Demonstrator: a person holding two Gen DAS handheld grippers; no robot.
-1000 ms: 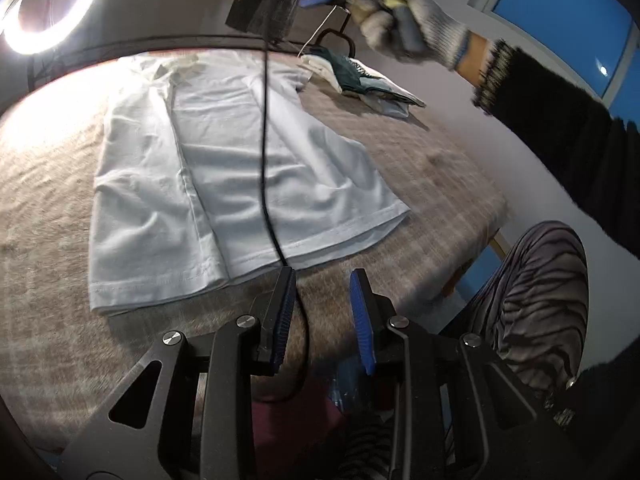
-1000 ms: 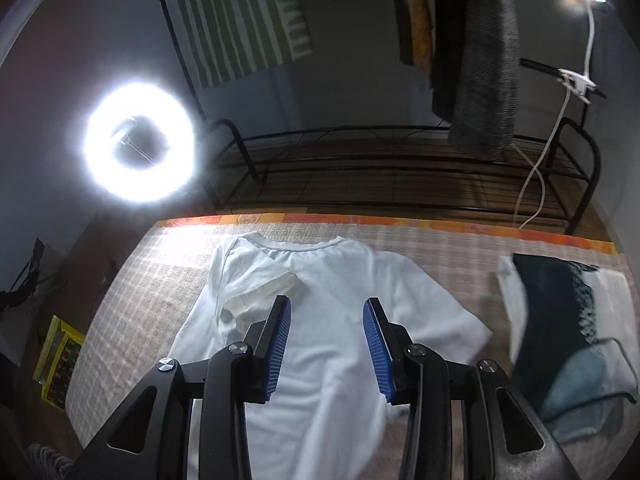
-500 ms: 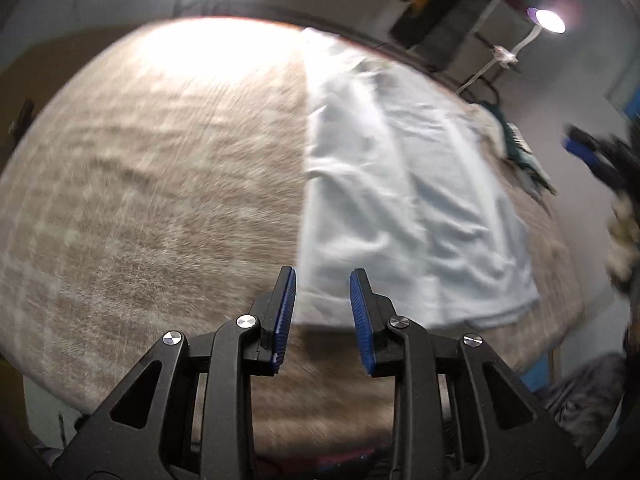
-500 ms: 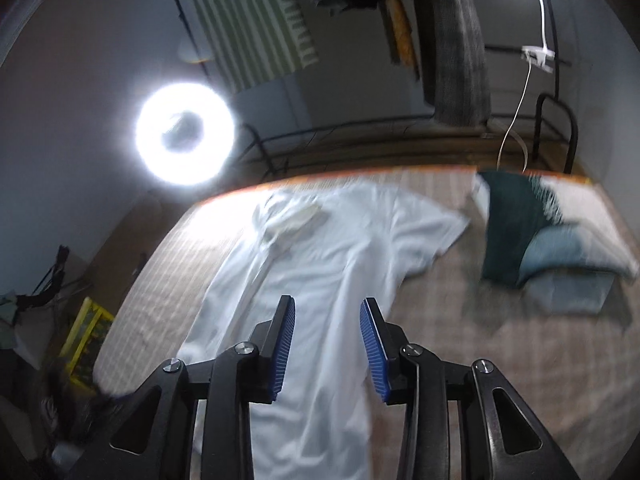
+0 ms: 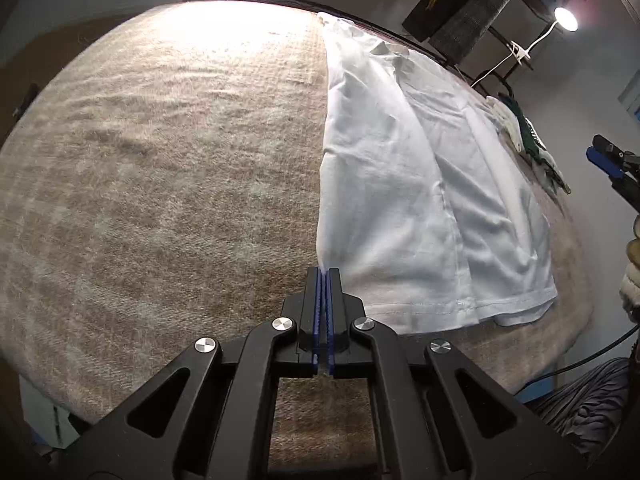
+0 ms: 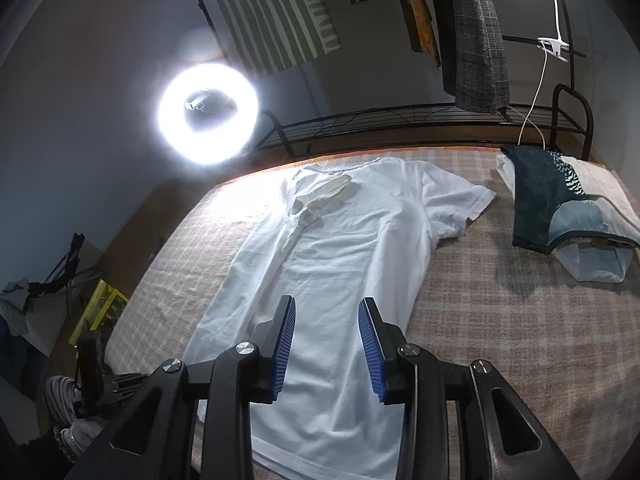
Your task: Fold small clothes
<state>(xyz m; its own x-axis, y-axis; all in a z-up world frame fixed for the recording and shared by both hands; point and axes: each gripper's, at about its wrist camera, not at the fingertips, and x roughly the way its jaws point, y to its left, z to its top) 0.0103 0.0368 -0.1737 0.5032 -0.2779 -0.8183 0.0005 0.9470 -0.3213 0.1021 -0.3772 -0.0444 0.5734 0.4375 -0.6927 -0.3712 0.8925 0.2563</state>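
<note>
A white T-shirt (image 5: 400, 184) lies flat on the checked beige blanket (image 5: 160, 160), collar at the far end. My left gripper (image 5: 324, 272) is shut on the shirt's side edge near the hem, and the cloth rises into a small pinch between the pads. In the right wrist view the T-shirt (image 6: 340, 240) has its left sleeve folded inward and its right sleeve spread out. My right gripper (image 6: 326, 320) hovers above the lower middle of the shirt, jaws apart with nothing between them. Its blue tip (image 5: 604, 160) also shows at the right edge of the left wrist view.
A stack of folded dark green and white clothes (image 6: 560, 208) sits at the far right of the blanket. A black metal rack (image 6: 400, 120) runs behind the bed, with a ring light (image 6: 208, 114) at the left. A gloved hand (image 6: 64, 420) shows at the lower left.
My left gripper swung over to the shirt's side edge, came down and shut on the cloth. My right gripper moved toward the hem end, its jaws a little narrower.
</note>
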